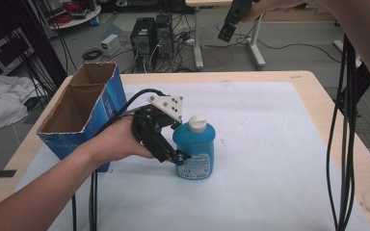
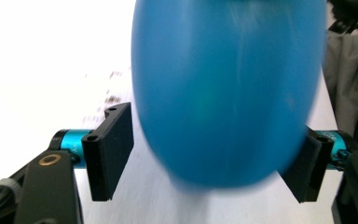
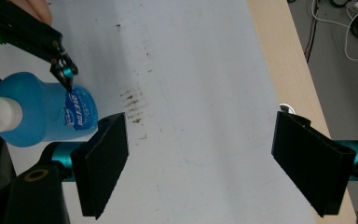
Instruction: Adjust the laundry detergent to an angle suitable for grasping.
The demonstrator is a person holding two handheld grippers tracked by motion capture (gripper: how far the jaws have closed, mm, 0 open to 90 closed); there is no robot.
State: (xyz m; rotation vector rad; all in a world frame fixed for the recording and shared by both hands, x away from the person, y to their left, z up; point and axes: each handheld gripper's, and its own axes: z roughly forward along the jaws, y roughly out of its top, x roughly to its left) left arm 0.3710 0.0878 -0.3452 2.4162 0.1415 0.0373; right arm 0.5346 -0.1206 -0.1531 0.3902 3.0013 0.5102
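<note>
Your left gripper (image 1: 176, 156) has its jaws apart around the blue bottle (image 1: 195, 151), a gap showing at 1 pad in the left gripper view, so nothing is clamped. The bottle stands upright on the tabletop (image 1: 270, 144), just right of the open cardboard box (image 1: 84, 113). Your right gripper (image 1: 226, 31) hangs high beyond the bottle, jaws apart and empty. Judging by this, any grasp and move remain.

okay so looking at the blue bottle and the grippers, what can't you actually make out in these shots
- Blue bottle, left gripper view: motion-blurred and cut off by the top edge, so any contact with the pads is unclear.
- Label text, high view: too small to read.
- Right gripper, high view: cut by the top edge.
- Cardboard box contents: hidden by its walls.
</note>
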